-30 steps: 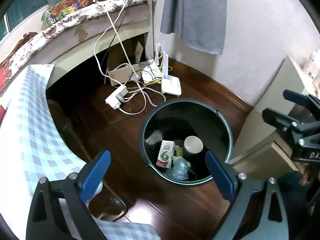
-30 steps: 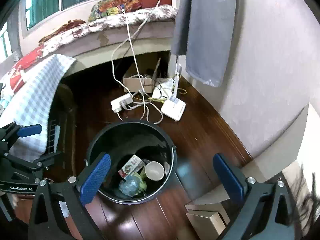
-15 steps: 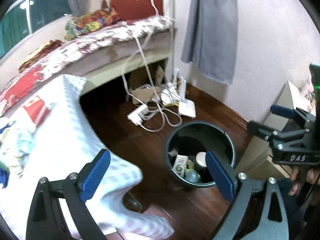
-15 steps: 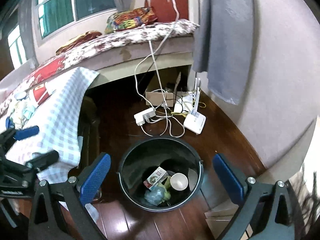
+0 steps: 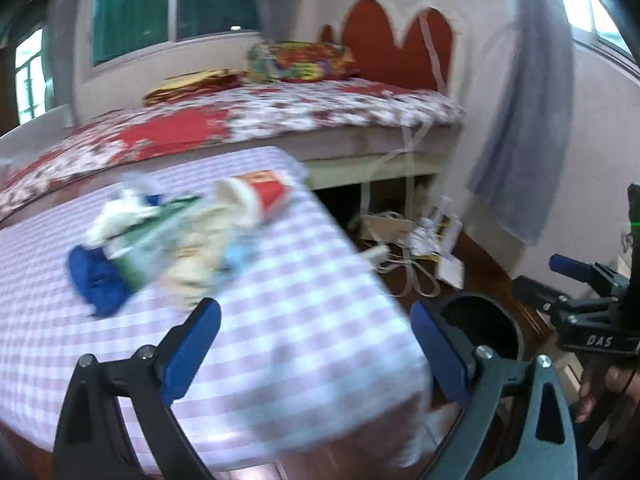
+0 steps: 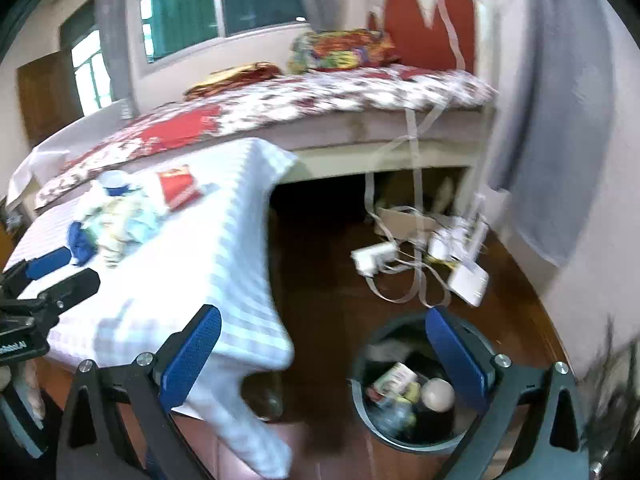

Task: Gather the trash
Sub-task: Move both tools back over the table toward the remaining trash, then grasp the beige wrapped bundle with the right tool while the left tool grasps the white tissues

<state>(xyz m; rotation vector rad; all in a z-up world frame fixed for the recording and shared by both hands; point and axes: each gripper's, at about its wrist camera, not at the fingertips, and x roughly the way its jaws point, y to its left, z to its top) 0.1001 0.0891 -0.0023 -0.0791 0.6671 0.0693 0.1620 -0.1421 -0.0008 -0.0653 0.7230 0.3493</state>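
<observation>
Trash (image 5: 168, 240) lies in a blurred heap on the checked tablecloth of the table (image 5: 304, 344): a red paper cup (image 5: 256, 196) on its side at the far end of the heap, a blue wrapper (image 5: 96, 280) at its near end. Beside the table, on the floor, stands the black bin (image 6: 416, 400), with a carton (image 6: 394, 376) and a white cup (image 6: 438, 394) inside. Left gripper (image 5: 316, 344) hangs over the table, spread wide and empty; right gripper (image 6: 320, 352) is spread too, above the bin.
</observation>
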